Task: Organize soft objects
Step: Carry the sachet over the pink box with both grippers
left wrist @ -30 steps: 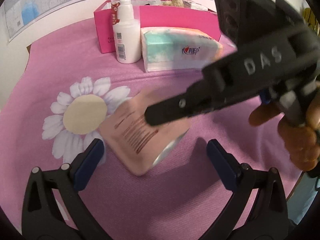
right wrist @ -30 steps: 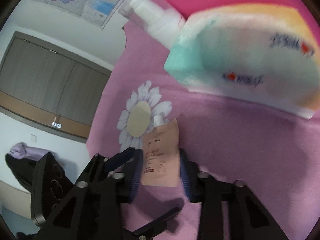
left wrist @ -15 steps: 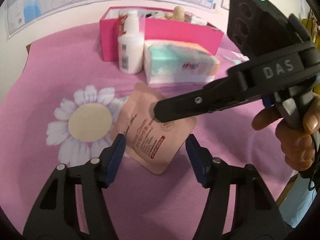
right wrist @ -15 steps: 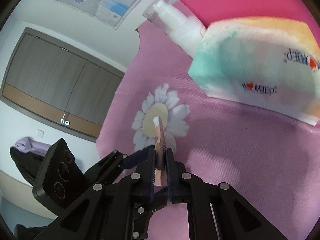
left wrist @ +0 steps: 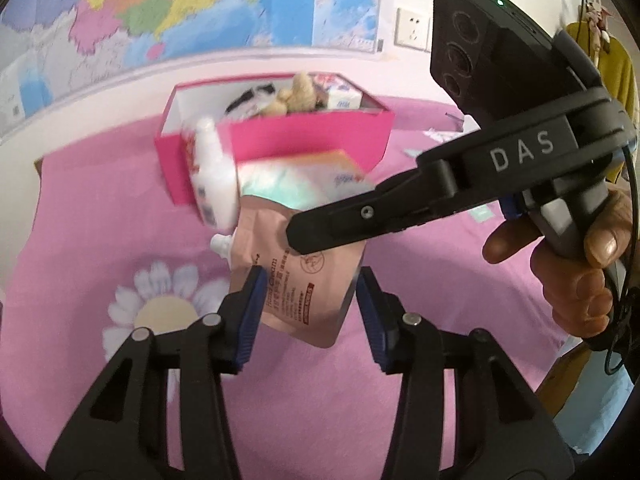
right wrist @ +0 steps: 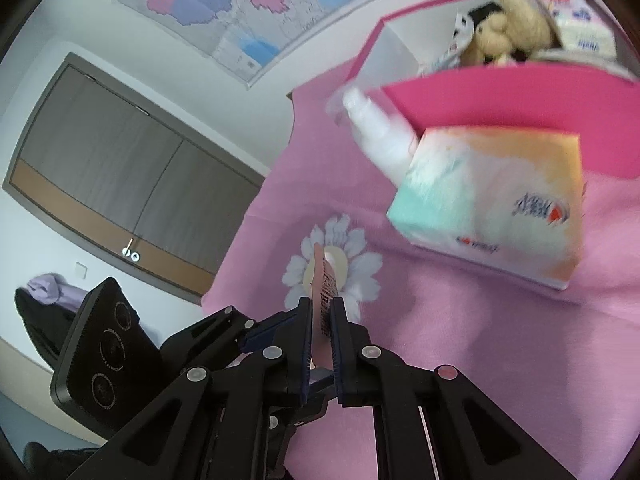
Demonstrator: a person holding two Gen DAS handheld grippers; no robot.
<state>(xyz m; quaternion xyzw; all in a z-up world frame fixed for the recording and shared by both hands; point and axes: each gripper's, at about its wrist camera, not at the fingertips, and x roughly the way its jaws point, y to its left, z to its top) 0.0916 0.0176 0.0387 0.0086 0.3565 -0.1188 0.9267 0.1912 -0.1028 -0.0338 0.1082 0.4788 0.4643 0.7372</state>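
Hanging off the cloth, the pink spouted pouch (left wrist: 298,280) is being held by both claws at once. The right claw (right wrist: 321,312) is pinching it edge-on, its blue pads shut flat against the pouch's two faces, so from the right wrist view the pouch shows only as a thin strip rising between them. The left claw (left wrist: 310,312) is standing narrower than it was, its jaws having just been closing; its left pad is meeting the pouch's left edge and its right pad is sitting at the right edge, though whether they are truly pressing is hard to tell. The pouch's white cap is pointing up and to the left.

Behind the pouch, a tissue pack (right wrist: 492,200) in mint, white and orange is lying on the pink cloth (left wrist: 420,280) covering the table, with a white bottle (left wrist: 214,184) just beside it. Beyond both, an open pink box (left wrist: 304,136) is holding a tan plush toy (right wrist: 508,28) and some small packets. A white daisy print (left wrist: 160,304) is showing on the cloth below the pouch. A person's hand (left wrist: 576,264) is gripping the right claw's handle.
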